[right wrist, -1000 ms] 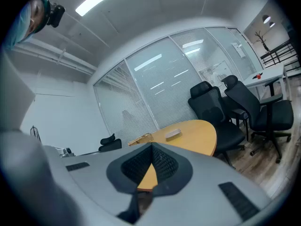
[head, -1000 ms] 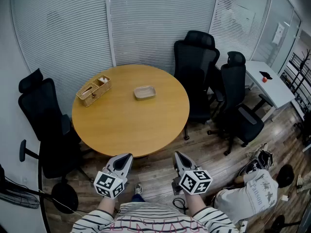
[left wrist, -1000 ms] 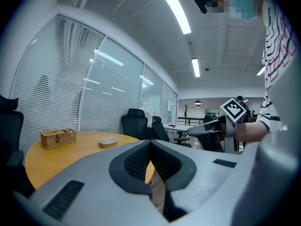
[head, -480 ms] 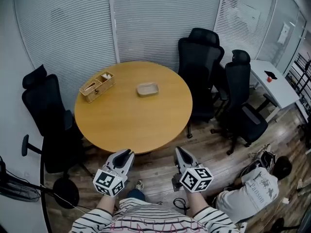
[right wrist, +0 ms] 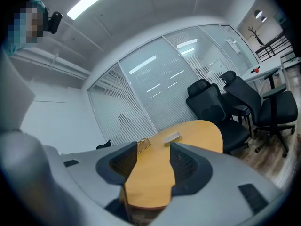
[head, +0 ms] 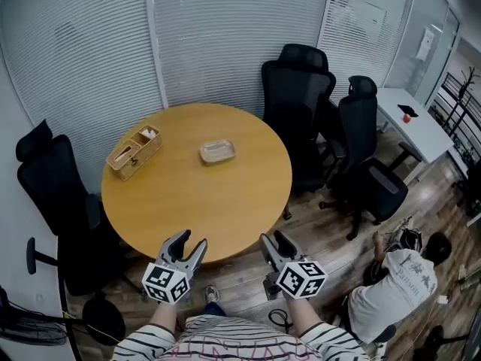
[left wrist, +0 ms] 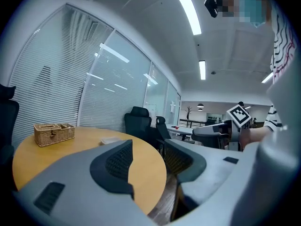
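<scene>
My left gripper [head: 189,241] and right gripper [head: 272,238] are spread wide, nothing pinched. The shallow tray [head: 217,152] sits at twelve o'clock, well apart across the round table [head: 195,201], long axis nine-to-three, nearer my left.

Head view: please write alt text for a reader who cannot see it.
The left gripper and right gripper, fingers apart, hover at the near edge of a round wooden table. Farther back on it sit a rectangular wicker basket and a shallow beige tray.
</scene>
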`<action>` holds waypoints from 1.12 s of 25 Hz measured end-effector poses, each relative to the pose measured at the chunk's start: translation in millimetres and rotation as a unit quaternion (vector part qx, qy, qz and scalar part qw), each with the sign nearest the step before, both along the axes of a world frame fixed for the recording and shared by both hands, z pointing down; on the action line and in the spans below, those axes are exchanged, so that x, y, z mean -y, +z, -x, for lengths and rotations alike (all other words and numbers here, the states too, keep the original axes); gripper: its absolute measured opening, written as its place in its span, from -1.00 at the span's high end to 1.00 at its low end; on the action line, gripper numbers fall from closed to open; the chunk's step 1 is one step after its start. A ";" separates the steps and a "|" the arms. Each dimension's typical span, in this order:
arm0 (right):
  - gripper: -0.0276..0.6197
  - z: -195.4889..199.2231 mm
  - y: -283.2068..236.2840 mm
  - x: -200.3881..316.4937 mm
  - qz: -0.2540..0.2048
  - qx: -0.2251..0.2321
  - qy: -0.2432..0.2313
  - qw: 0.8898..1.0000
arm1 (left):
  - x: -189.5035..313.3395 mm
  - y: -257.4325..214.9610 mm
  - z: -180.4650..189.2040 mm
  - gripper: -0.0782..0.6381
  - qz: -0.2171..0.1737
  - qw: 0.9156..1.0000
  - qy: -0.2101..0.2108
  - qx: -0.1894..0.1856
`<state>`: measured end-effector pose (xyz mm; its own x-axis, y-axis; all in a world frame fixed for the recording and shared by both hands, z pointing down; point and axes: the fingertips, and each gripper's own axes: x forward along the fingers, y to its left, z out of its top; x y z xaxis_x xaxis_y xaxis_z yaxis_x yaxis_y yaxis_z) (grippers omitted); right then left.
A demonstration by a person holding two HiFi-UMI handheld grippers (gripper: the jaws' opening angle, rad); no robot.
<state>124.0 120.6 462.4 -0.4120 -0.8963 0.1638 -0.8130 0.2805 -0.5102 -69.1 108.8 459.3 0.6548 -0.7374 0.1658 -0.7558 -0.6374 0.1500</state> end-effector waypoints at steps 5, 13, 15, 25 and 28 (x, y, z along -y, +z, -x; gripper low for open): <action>0.27 18.3 1.8 55.8 0.004 0.002 0.017 1.000 | 56.2 3.9 18.9 0.26 0.009 1.000 0.015 0.000; 0.27 50.3 2.9 128.4 0.003 0.008 0.046 0.999 | 136.8 -0.2 59.0 0.26 0.009 0.999 0.033 0.002; 0.27 54.0 2.4 140.2 0.002 0.008 0.056 0.998 | 151.5 -1.1 65.8 0.26 0.009 0.999 0.041 0.002; 0.27 49.9 6.5 182.2 0.004 -0.012 0.078 0.997 | 207.2 7.5 80.3 0.25 0.011 0.999 0.047 -0.012; 0.27 43.8 8.5 201.1 0.005 -0.017 0.073 0.997 | 222.3 7.0 78.2 0.25 0.008 0.999 0.041 -0.015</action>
